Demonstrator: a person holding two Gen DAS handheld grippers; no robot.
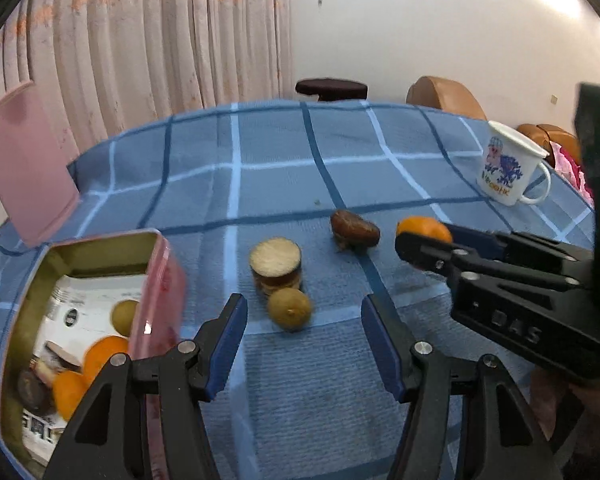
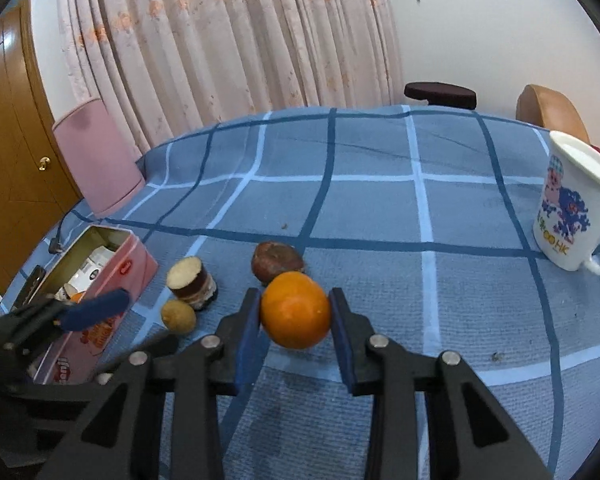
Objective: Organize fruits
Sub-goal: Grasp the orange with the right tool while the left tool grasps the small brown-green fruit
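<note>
Your right gripper [image 2: 296, 316] clamps the orange [image 2: 296, 310], just off the checked tablecloth [image 2: 380, 208]. Your left gripper [image 1: 304, 344] gapes empty before the small green-brown fruit [image 1: 290, 309]. Beyond sit a cut brown piece [image 1: 276, 266] and dark fruit [image 1: 354, 229]; the pink tin [image 1: 162, 280] stands left.

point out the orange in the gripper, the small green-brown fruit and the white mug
orange [image 2: 296, 310], right wrist view, middle of its peel
small green-brown fruit [image 1: 290, 309], left wrist view, centre of its skin
white mug [image 2: 568, 216], right wrist view, printed side wall
</note>
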